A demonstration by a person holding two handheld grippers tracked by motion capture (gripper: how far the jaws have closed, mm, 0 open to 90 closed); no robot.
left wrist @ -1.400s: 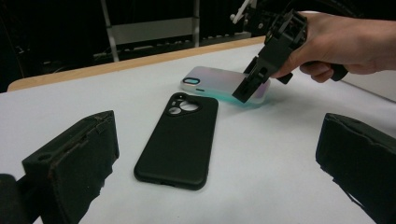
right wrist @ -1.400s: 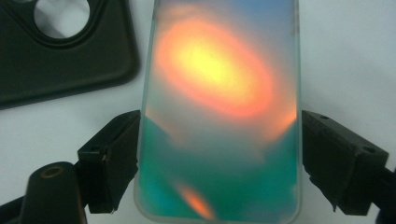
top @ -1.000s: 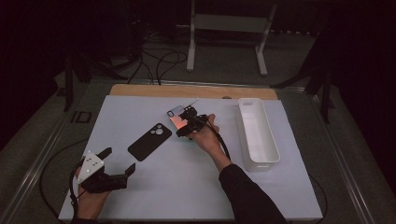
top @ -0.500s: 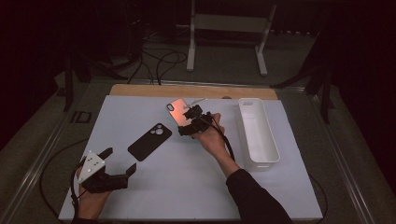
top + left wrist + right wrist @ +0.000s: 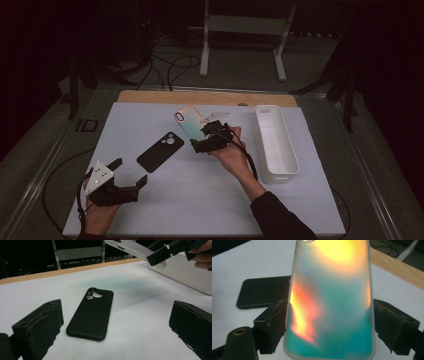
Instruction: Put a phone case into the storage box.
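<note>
An iridescent phone case [image 5: 189, 123] with orange and teal sheen is held off the white mat, tilted, its camera cutout at the far end. My right gripper [image 5: 202, 138] is shut on its near end, one pad on each long edge [image 5: 329, 302]. A black phone case [image 5: 161, 151] lies flat on the mat to its left, camera hole pointing away [image 5: 90, 313]. At the front left my left gripper [image 5: 132, 170] stands open, its jaws wide apart and nothing between them, a short way in front of the black case. The held case [image 5: 132, 247] crosses the top of the left gripper view.
A long white tray [image 5: 260, 145] stands on the right side of the mat, just beyond the right hand. A wooden board edge [image 5: 200, 97] runs along the mat's far side. Cables and a metal stand lie on the floor behind.
The right gripper has risen with the iridescent case, which now shows more of its face. The left gripper and the black case have stayed put.
</note>
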